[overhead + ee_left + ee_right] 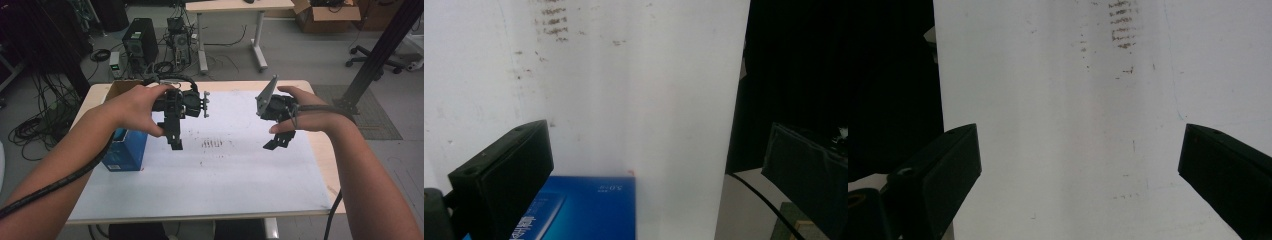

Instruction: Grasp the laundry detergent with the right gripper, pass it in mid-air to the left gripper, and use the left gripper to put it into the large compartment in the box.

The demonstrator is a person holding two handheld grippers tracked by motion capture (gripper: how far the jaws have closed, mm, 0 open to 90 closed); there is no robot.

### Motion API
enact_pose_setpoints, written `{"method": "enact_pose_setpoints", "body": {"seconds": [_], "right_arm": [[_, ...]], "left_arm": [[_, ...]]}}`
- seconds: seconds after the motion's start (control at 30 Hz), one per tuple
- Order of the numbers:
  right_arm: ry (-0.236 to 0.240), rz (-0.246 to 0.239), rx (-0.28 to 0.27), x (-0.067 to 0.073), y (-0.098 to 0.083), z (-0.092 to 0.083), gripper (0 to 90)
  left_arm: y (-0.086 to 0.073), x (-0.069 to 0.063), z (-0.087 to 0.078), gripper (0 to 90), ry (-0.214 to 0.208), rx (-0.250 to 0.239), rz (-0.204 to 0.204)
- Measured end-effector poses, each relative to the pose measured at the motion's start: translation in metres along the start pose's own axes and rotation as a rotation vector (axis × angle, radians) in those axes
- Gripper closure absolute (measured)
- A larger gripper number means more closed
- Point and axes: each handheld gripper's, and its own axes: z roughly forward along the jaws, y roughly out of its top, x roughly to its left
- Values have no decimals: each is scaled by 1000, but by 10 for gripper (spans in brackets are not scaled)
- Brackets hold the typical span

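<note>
We're at the approach step: both tools hover over the white sheet (225, 165) on the counter (320, 150), nothing gripped yet.

Landmark = blue box (127, 150). It sits at the left edge of the sheet, partly under our left forearm. It looks like an open-top carton; whether anything is inside, we can't tell.

- Left hand-held gripper (175, 141): just right of the blue box, above the sheet, jaws pointing down. In the left gripper view the jaws are spread wide with nothing between them, and the blue box (589, 210) lies right below.
- Right hand-held gripper (280, 141): well right of the blue box, past the smudge marks (212, 144) on the sheet. In the right gripper view its jaws are spread too, bare sheet (1073, 150) between them, and it's empty.

The blue box is the nearest thing to either tool, so we read it as the target, left side leading.

Next move, our call: shift the left tool back over the box, line the jaws up across a wall or edge, lower, then close. The right tool is free to steady the box from its far side. Watch the left cable (60, 182) dragging near the box.
</note>
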Motion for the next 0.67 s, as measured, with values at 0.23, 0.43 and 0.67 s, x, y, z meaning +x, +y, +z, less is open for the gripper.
{"method": "enact_pose_setpoints", "body": {"seconds": [0.23,0.43,0.67], "right_arm": [[4,1,6,2,1,0,37],[6,4,9,2,1,1,36],[12,3,2,4,0,5,33]], "left_arm": [[0,-1,1,1,-4,3,3],[0,-1,0,2,-2,-2,3],[-1,1,13,1,-38,-56,-20]]}}
